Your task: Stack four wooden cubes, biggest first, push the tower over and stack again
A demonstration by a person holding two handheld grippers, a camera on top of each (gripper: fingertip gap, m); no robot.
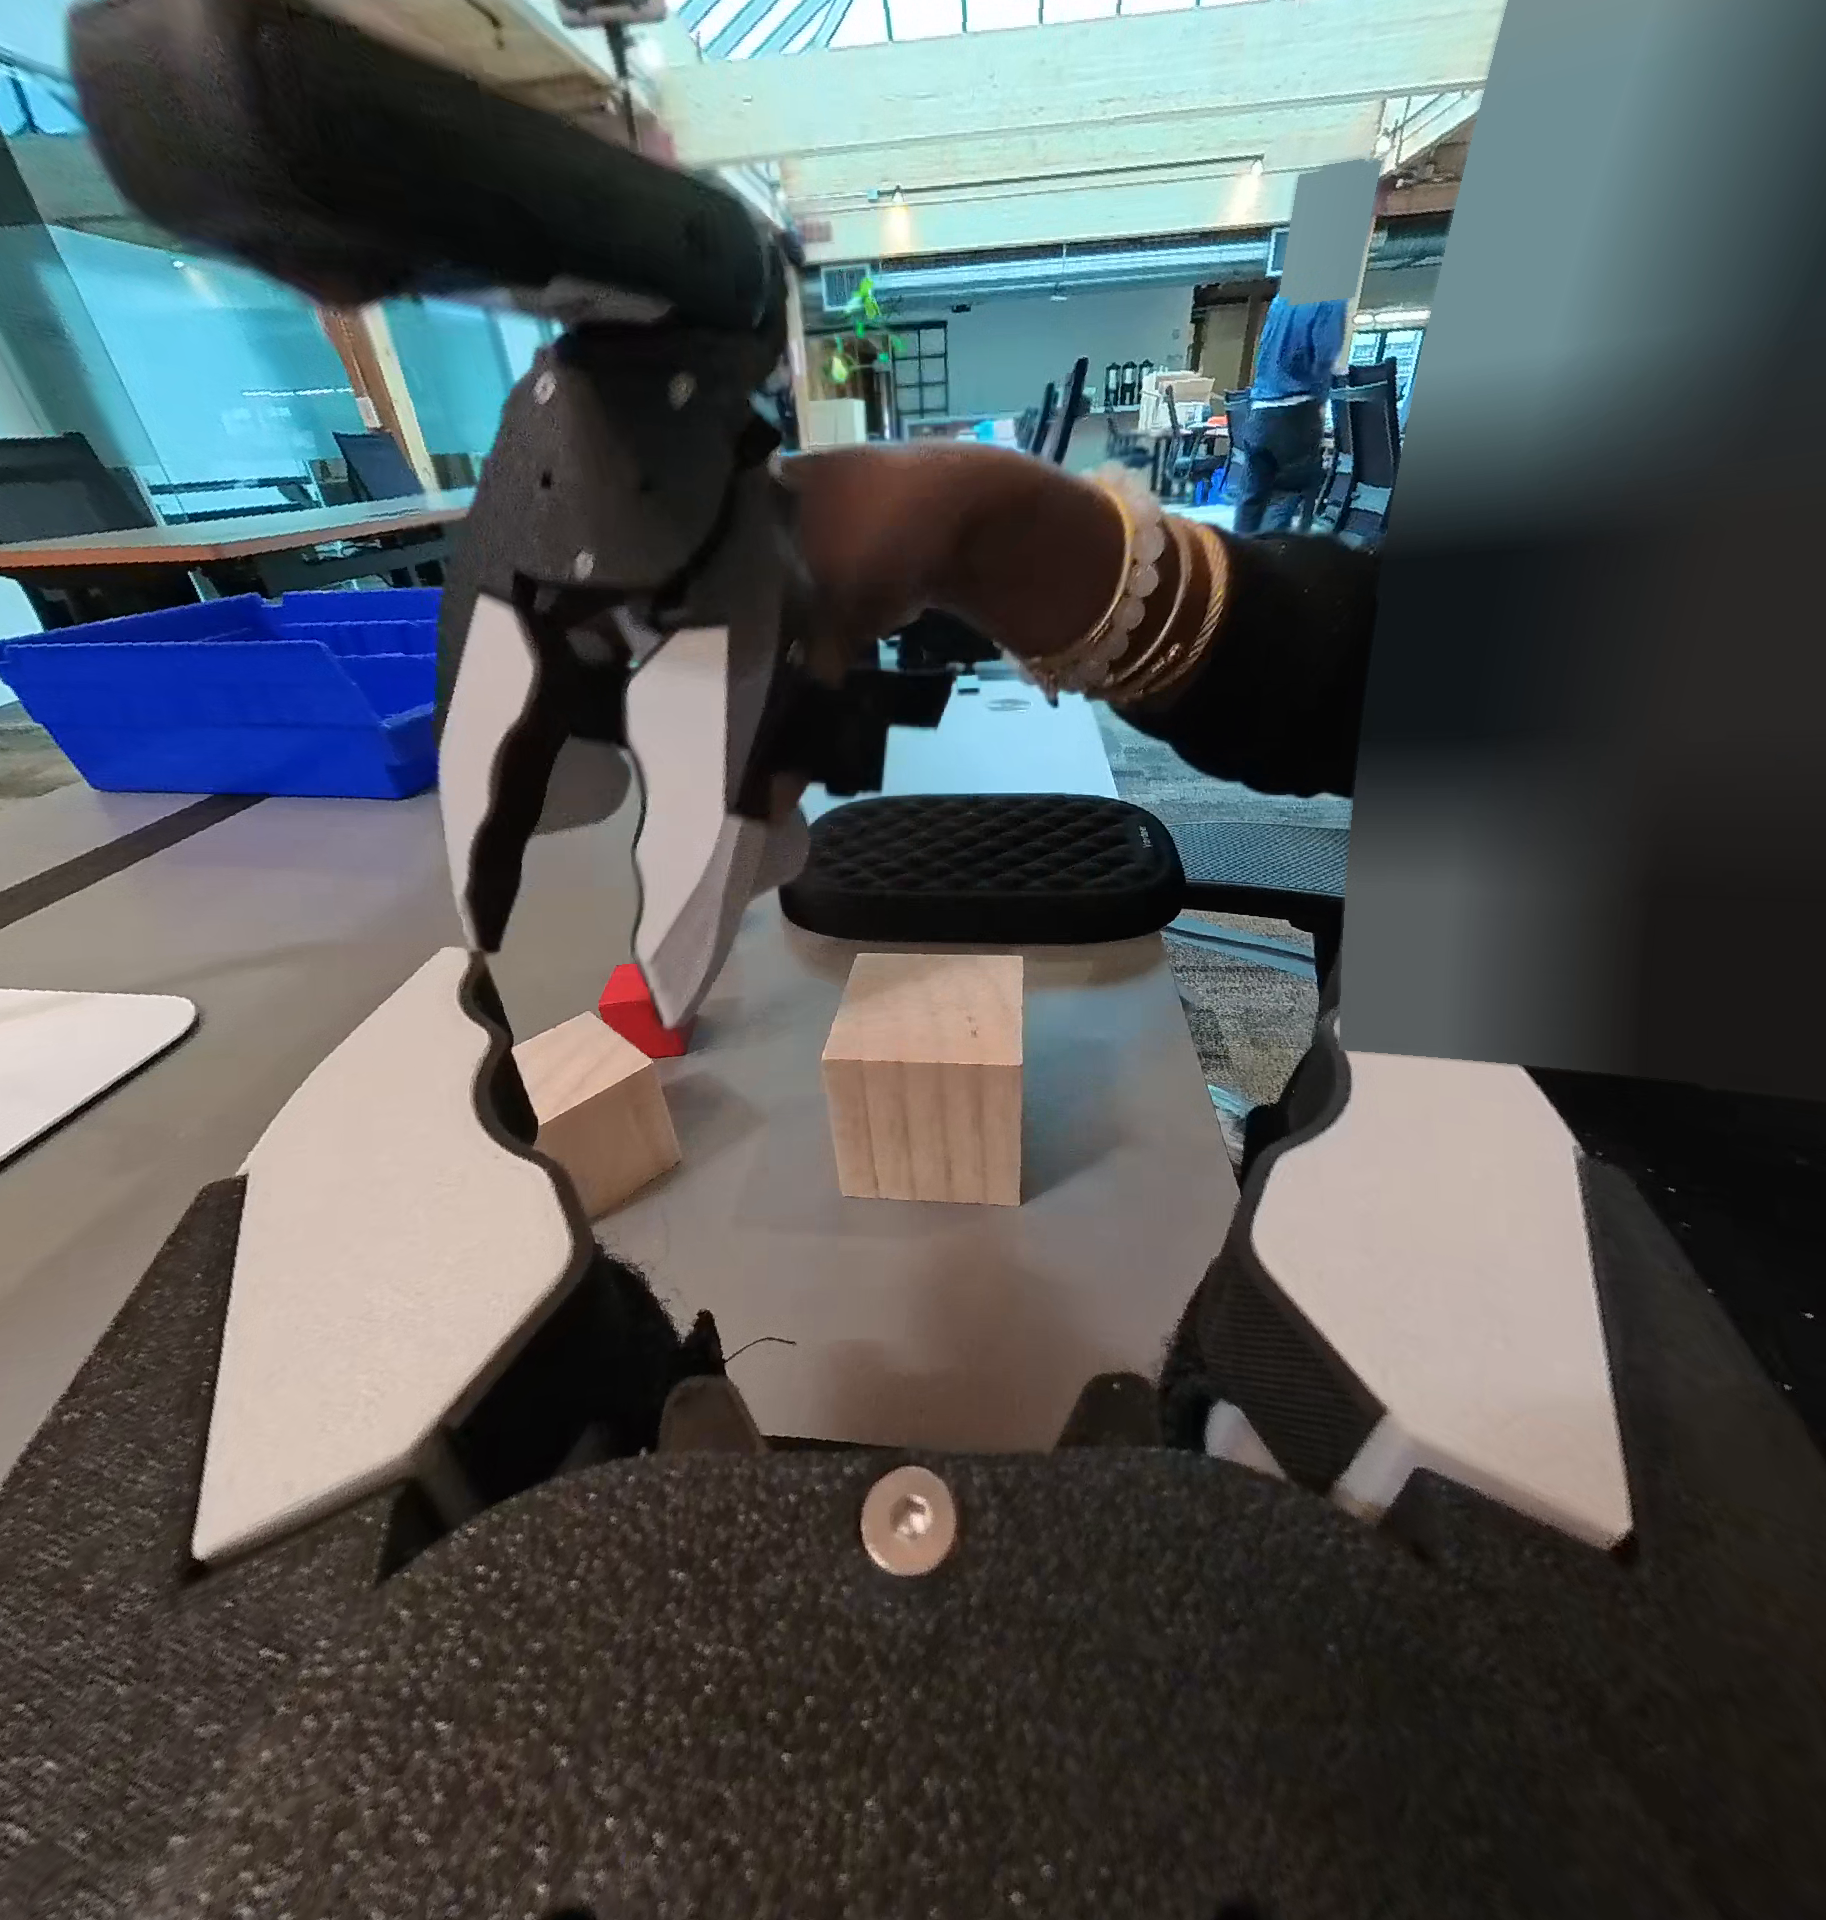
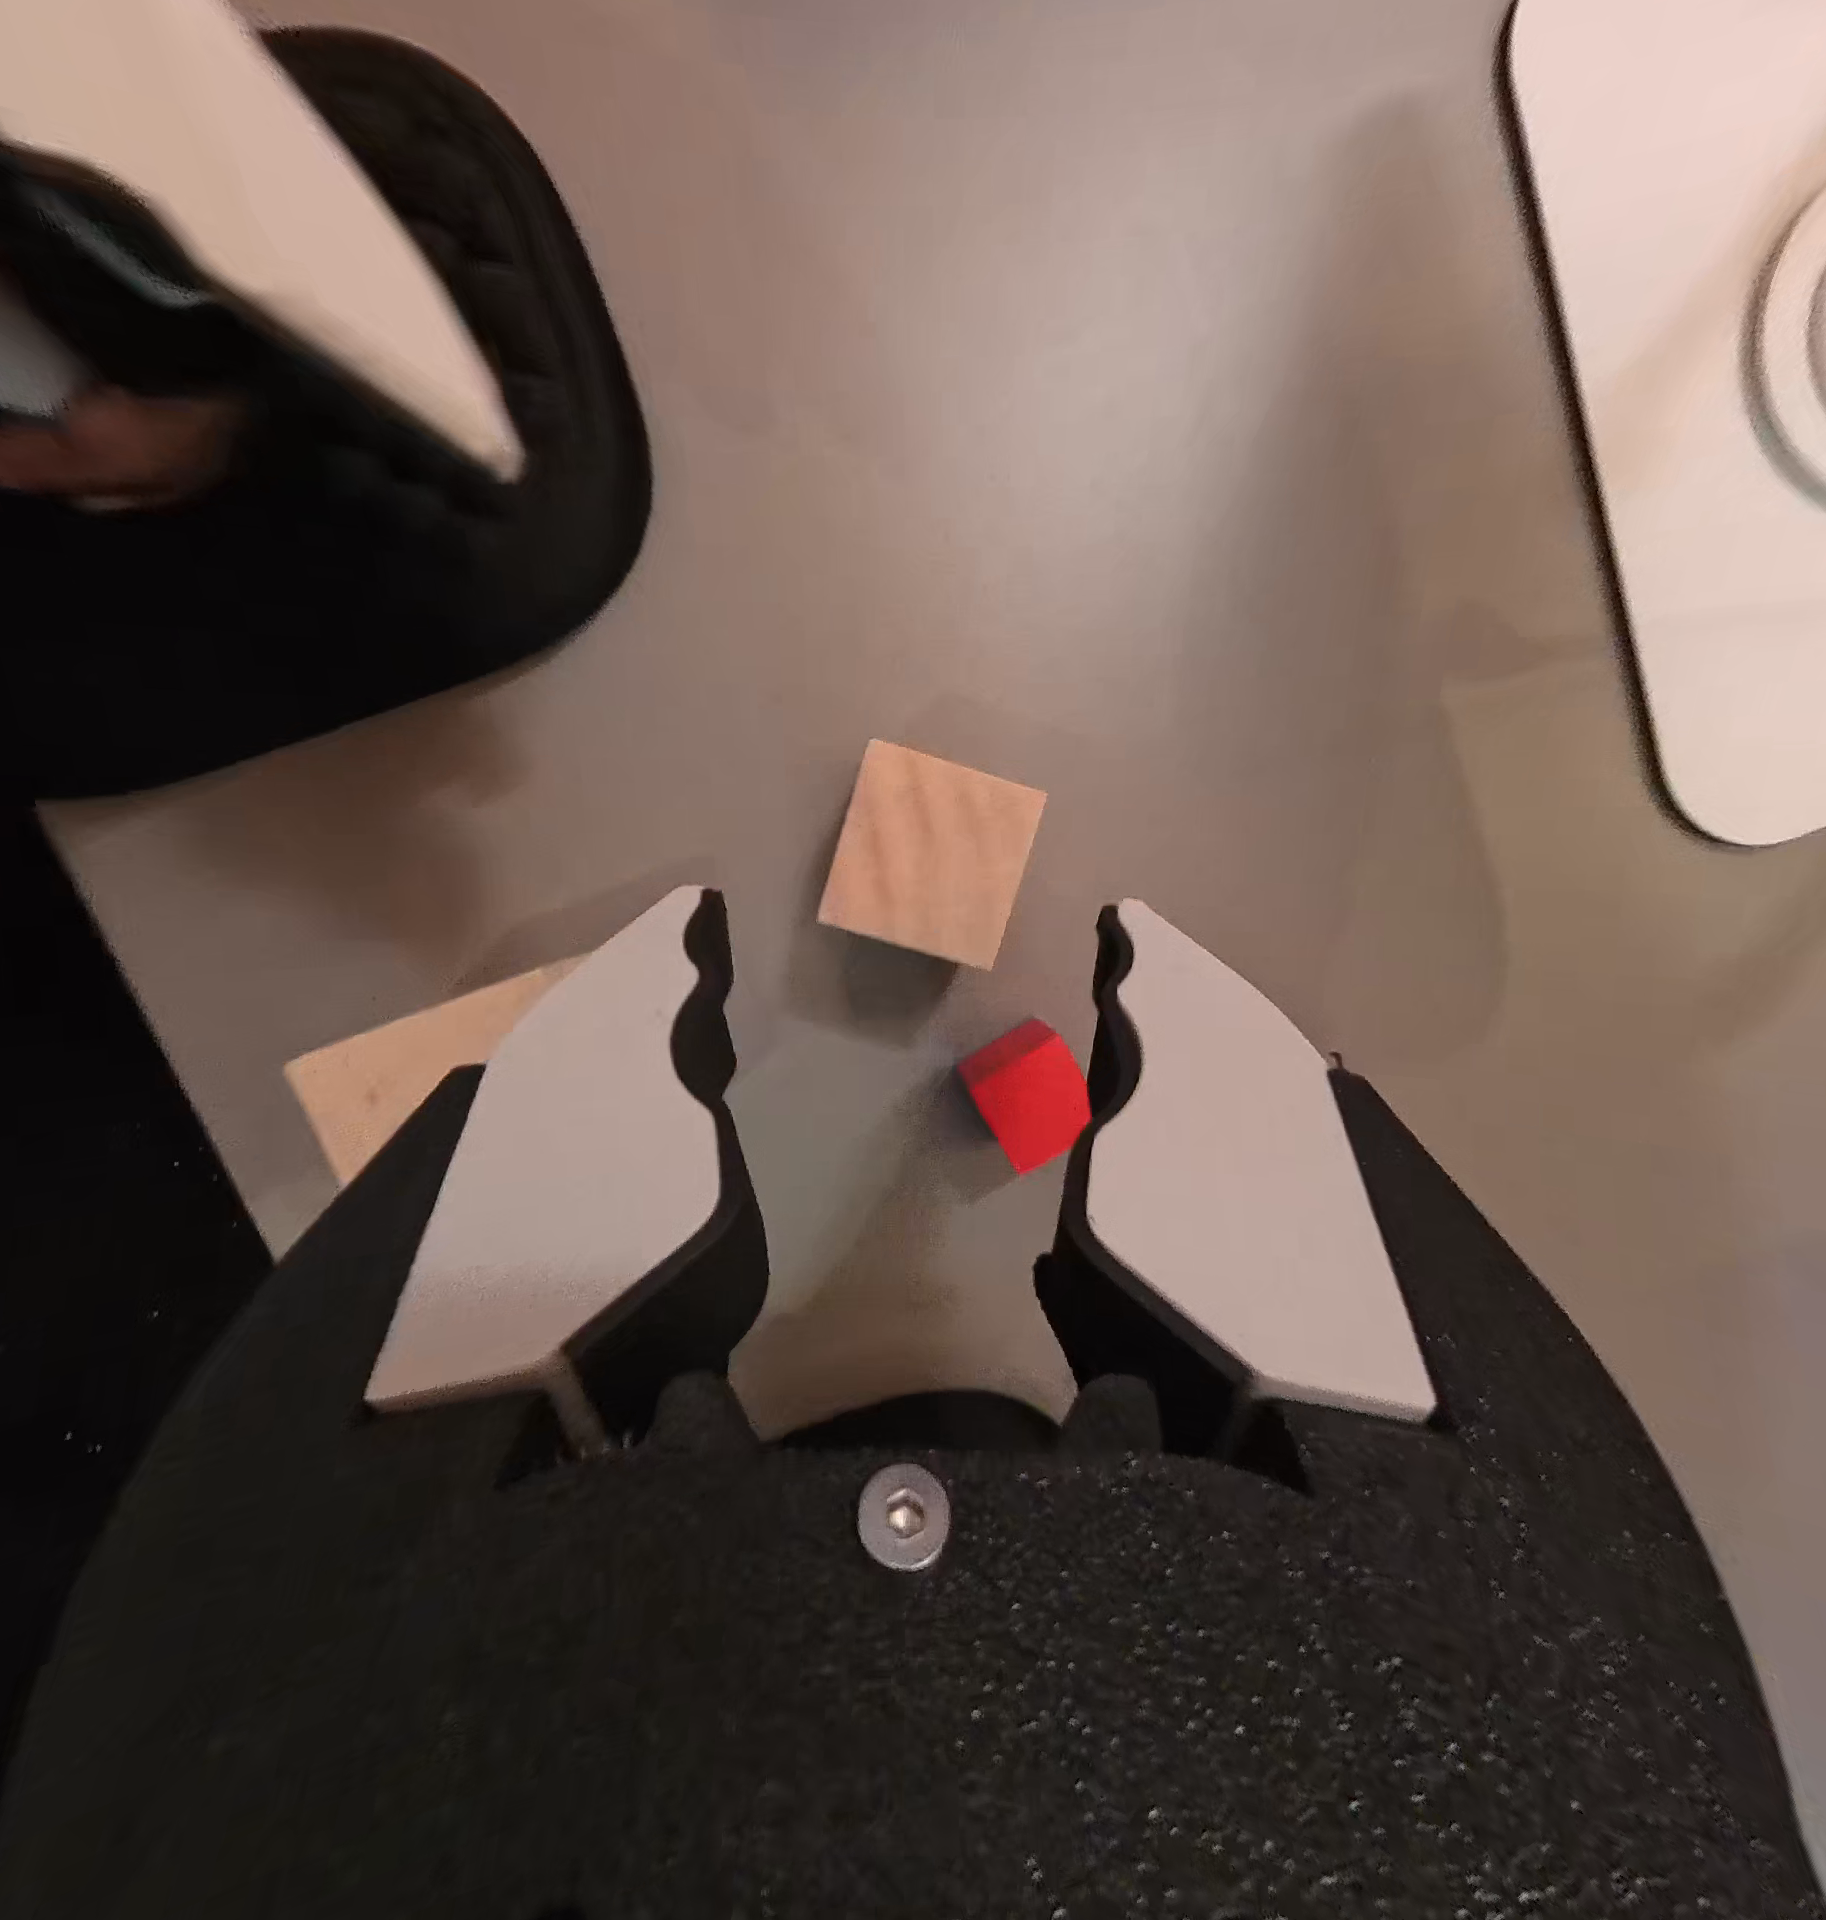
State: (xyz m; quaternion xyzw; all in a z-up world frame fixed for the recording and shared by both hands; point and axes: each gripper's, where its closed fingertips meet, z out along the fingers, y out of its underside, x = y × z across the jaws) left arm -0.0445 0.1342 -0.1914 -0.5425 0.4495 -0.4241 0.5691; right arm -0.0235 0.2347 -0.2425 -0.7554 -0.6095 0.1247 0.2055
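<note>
My left gripper is wide open and empty, low over the grey table. A large wooden cube stands between its fingers without touching them. A smaller wooden cube lies against its left finger. My right gripper points down at the table and is open. A small red cube lies on the table between its pads, against the right finger and well apart from the left one. The red cube also shows in the left wrist view, by the right gripper's tip. The smaller wooden cube lies just past the fingertips.
A black quilted pad lies at the table's far edge, and also shows in the right wrist view. A blue bin stands at the far left. A white board lies on the left. A dark panel rises on the right.
</note>
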